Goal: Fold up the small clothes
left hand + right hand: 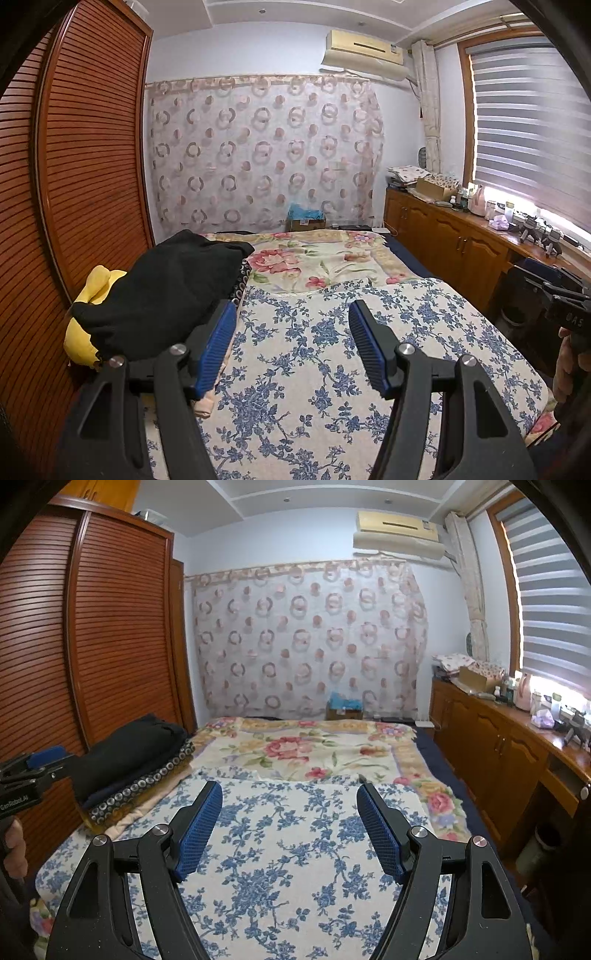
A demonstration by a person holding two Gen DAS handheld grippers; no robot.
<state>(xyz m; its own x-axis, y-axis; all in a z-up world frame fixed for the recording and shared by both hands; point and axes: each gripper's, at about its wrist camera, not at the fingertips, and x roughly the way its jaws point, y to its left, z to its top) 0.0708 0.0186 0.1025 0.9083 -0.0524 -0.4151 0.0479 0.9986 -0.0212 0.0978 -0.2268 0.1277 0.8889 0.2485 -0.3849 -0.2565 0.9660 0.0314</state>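
Note:
A pile of clothes lies at the bed's left edge: a black garment (166, 288) on top, a yellow one (79, 339) under it at the left, a pale pink one (207, 402) peeking out below. In the right wrist view the black garment (125, 753) tops a dark patterned fabric (147, 786). My left gripper (291, 332) is open and empty, above the blue floral cloth (332, 369), its left finger beside the pile. My right gripper (290, 816) is open and empty over the same cloth (288, 867). Each gripper shows at the other view's edge, the right (565, 306) and the left (26, 779).
A rose-patterned blanket (325, 258) covers the far half of the bed. A wooden slatted wardrobe (74, 166) stands close on the left. A low wooden cabinet (454, 236) with clutter runs along the right under the window. A patterned curtain (258, 155) hangs behind the bed.

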